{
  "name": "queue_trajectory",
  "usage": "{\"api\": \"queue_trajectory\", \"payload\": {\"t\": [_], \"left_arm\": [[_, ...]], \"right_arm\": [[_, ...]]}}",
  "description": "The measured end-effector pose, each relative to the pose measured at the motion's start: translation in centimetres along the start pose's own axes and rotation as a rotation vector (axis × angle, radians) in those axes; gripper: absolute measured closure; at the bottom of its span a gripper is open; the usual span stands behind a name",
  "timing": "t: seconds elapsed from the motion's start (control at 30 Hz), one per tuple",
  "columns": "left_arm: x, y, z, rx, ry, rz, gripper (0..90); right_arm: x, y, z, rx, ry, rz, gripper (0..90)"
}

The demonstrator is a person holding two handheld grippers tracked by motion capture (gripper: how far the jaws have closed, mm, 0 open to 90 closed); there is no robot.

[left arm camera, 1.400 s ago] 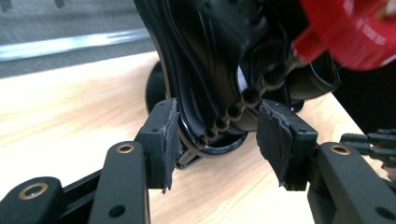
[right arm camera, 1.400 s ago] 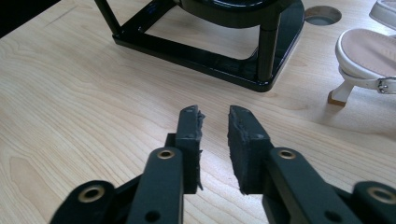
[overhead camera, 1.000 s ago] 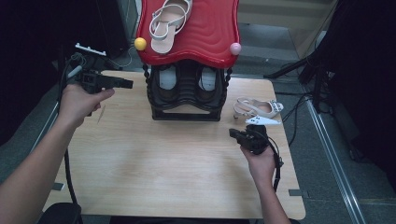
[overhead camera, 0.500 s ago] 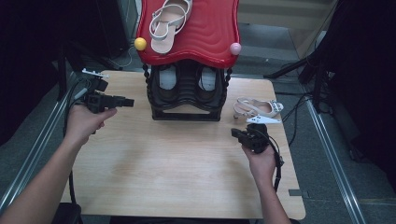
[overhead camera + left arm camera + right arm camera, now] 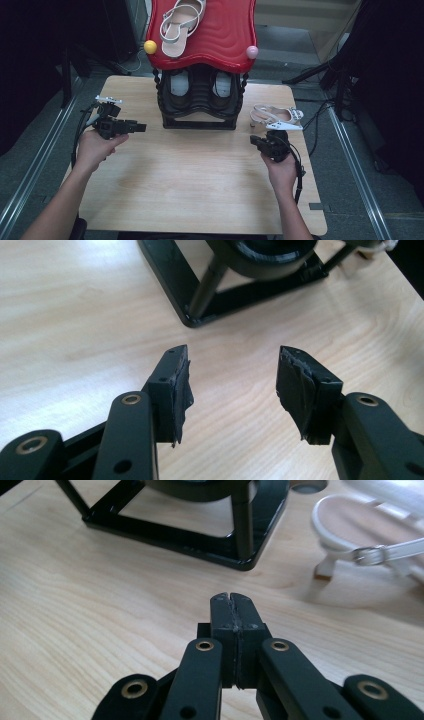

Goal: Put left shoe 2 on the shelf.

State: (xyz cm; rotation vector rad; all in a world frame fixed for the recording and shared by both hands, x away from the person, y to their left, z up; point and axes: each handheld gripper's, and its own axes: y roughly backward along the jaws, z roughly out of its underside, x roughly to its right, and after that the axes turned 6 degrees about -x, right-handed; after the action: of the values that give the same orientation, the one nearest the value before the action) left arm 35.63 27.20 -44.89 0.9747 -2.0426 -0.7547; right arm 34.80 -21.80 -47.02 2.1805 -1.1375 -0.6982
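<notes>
A black shoe rack (image 5: 200, 102) with a red wavy top (image 5: 220, 35) stands at the back of the wooden table (image 5: 190, 185). One pale strappy sandal (image 5: 177, 22) lies on the red top; its mate (image 5: 277, 116) lies on the table right of the rack. A dark pair of shoes (image 5: 197, 85) sits on the lower shelf. My left gripper (image 5: 141, 128) is open over bare wood left of the rack, jaws apart with nothing between them (image 5: 232, 380). My right gripper (image 5: 255, 140) is shut, empty, low near the table sandal (image 5: 370, 535), its pads pressed together (image 5: 232, 600).
A yellow ball (image 5: 150, 47) and a pink ball (image 5: 252, 51) cap the front corners of the red top. The rack's black base frame (image 5: 200, 535) lies just ahead of the right gripper. Cables and dark stands (image 5: 345, 85) crowd the floor to the right.
My left hand has come down and drawn in toward the table's left side, gripper now low by the rack. The right hand has stayed in place.
</notes>
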Motion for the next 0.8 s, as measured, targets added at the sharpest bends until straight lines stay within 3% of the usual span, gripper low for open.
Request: {"api": "queue_trajectory", "payload": {"t": [0.13,0.27,0.37,0.5,0.63,0.8], "left_arm": [[0.1,-0.4,0.6,-0.005,-0.007,-0.003,47.5],[0.3,-0.5,1.3,0.009,-0.01,0.021,47.2],[0.4,-0.7,1.6,0.001,-0.023,0.026,47.1],[0.6,-0.8,1.7,-0.007,-0.039,0.021,47.1],[0.6,-1.1,1.7,-0.016,-0.048,0.024,47.0],[0.6,-1.2,1.8,-0.018,-0.067,0.019,47.2]], "right_arm": [[0.6,0.1,-0.4,0.006,-0.01,0.012,90.0],[1.5,-0.1,-1.1,0.001,-0.029,0.04,90.0],[2.7,-0.8,-2.1,-0.019,-0.032,0.083,90.0],[4.0,-1.9,-3.2,-0.038,-0.066,0.105,90.0],[5.0,-2.1,-5.0,-0.014,-0.112,0.105,90.0],[5.6,-2.1,-7.0,0.004,-0.128,0.123,90.0]]}}
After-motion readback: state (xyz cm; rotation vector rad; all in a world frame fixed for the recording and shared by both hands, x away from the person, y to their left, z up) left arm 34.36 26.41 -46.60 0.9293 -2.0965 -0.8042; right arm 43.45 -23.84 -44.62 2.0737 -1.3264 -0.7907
